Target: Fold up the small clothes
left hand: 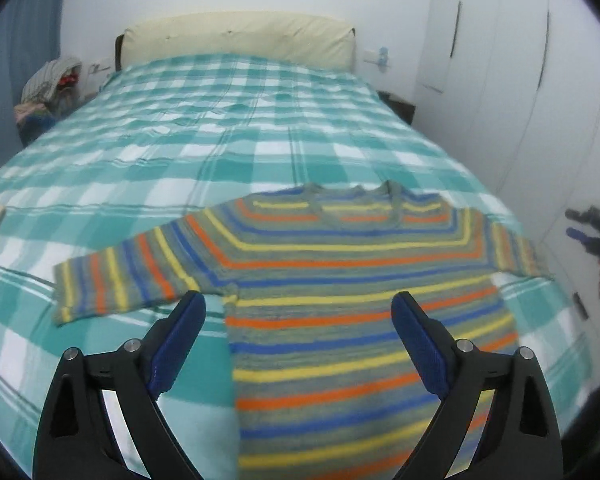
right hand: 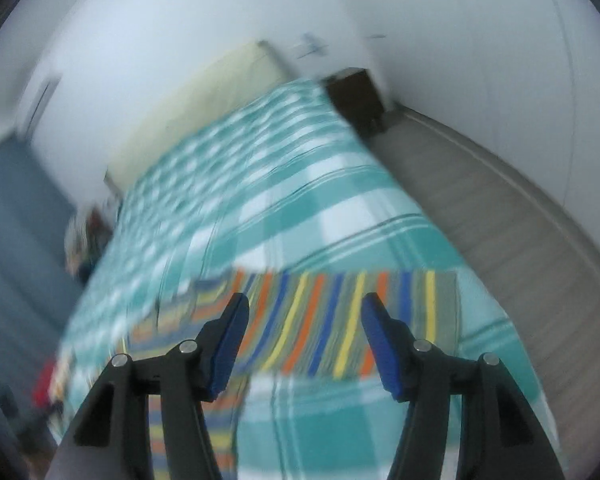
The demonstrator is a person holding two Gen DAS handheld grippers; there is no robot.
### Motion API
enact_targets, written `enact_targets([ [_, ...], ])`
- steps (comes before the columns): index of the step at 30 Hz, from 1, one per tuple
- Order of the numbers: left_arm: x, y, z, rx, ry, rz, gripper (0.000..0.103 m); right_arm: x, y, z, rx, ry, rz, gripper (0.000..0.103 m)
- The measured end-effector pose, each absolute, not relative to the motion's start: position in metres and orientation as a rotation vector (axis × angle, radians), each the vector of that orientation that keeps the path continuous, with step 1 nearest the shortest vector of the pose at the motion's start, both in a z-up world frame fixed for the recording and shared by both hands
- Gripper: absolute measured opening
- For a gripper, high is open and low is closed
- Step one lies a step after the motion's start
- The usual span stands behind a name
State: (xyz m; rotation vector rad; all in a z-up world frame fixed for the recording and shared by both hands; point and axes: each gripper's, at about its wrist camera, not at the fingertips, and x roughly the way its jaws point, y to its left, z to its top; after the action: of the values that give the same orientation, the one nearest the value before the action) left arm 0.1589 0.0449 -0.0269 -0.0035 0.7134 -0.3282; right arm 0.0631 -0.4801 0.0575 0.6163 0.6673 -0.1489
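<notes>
A small striped sweater [left hand: 340, 280] in grey, orange, yellow and blue lies flat on the teal checked bedspread [left hand: 220, 140], both sleeves spread out to the sides. My left gripper [left hand: 298, 308] hovers above its lower left body, open wide, with nothing between its blue pads. In the blurred right wrist view the sweater's right sleeve [right hand: 340, 316] stretches across the bed. My right gripper [right hand: 304, 312] hangs over that sleeve, open, holding nothing. The right gripper also shows at the far right edge of the left wrist view [left hand: 596, 232].
A cream headboard [left hand: 236, 40] stands at the far end of the bed. Piled clothes [left hand: 48, 84] sit at the back left. White wardrobe doors [left hand: 520, 60] line the right wall. A dark nightstand [right hand: 356, 96] and grey floor [right hand: 480, 208] lie beside the bed's right edge.
</notes>
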Motion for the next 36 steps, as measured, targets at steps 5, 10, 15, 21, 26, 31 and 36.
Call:
enact_targets([
  [5, 0.172, 0.049, -0.073, -0.037, 0.846, -0.305, 0.095, 0.081, -0.541, -0.005, 0.763, 0.778, -0.238, 0.058],
  [10, 0.170, 0.041, -0.077, 0.019, 0.824, -0.307, 0.095, 0.081, -0.582, -0.040, 0.866, 0.832, -0.250, 0.058],
  [15, 0.171, 0.029, -0.083, 0.044, 0.841, -0.338, 0.095, 0.090, -0.586, -0.055, 0.897, 0.887, -0.227, 0.054],
  [21, 0.166, 0.018, -0.088, 0.099, 0.852, -0.360, 0.095, 0.094, -0.581, -0.066, 0.869, 0.967, -0.227, 0.046],
  [26, 0.167, 0.018, -0.090, 0.099, 0.863, -0.356, 0.095, 0.091, -0.584, -0.075, 0.903, 0.963, -0.218, 0.004],
  [31, 0.167, 0.024, -0.089, 0.081, 0.859, -0.337, 0.095, 0.071, -0.593, -0.053, 0.939, 0.829, -0.266, 0.003],
  [36, 0.168, 0.029, -0.088, 0.073, 0.862, -0.321, 0.095, 0.078, -0.571, -0.041, 0.784, 0.856, -0.362, 0.003],
])
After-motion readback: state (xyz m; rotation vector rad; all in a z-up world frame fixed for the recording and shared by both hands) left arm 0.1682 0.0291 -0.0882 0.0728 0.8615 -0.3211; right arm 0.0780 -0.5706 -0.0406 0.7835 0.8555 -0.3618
